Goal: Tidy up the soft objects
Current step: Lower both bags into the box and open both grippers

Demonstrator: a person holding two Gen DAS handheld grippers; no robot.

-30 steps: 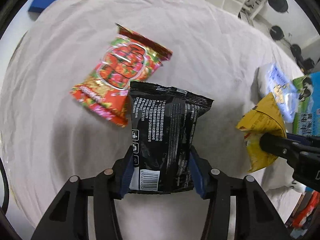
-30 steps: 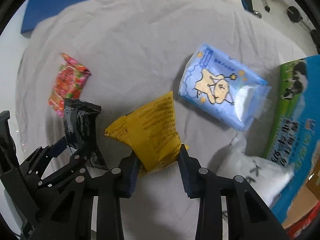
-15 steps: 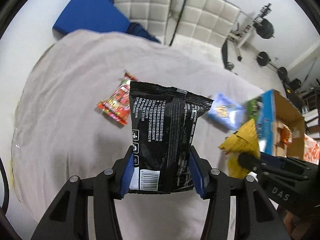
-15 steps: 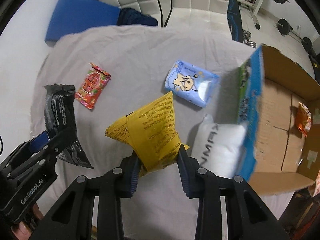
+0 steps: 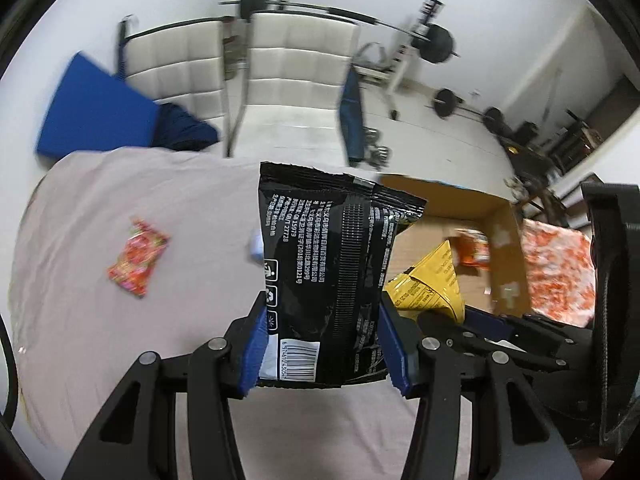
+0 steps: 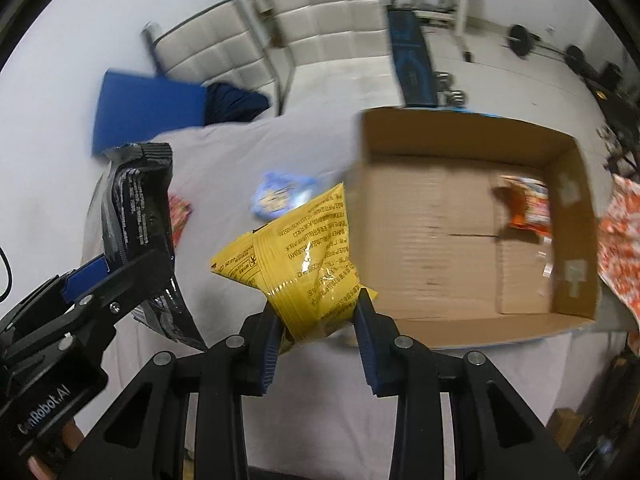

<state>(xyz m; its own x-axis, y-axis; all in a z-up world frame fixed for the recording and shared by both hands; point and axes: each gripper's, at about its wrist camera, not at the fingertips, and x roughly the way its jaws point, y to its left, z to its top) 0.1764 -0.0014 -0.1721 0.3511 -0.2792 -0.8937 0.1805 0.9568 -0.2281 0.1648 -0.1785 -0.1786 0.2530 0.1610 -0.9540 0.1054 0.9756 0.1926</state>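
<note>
The black packet (image 5: 328, 280) is pinched aloft by the left gripper (image 5: 324, 344); the yellow packet (image 6: 300, 256) is clamped by the right gripper (image 6: 318, 332) beside the cardboard box (image 6: 576, 312). Early release risks a packet falling short on the near wall.

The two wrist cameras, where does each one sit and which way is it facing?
Left wrist: on the left gripper, facing along its fingers at the black packet; right gripper beside it.
Right wrist: on the right gripper, facing the yellow packet and cardboard box; left gripper at left.
Shared: both packets, box, grey sheet.
</note>
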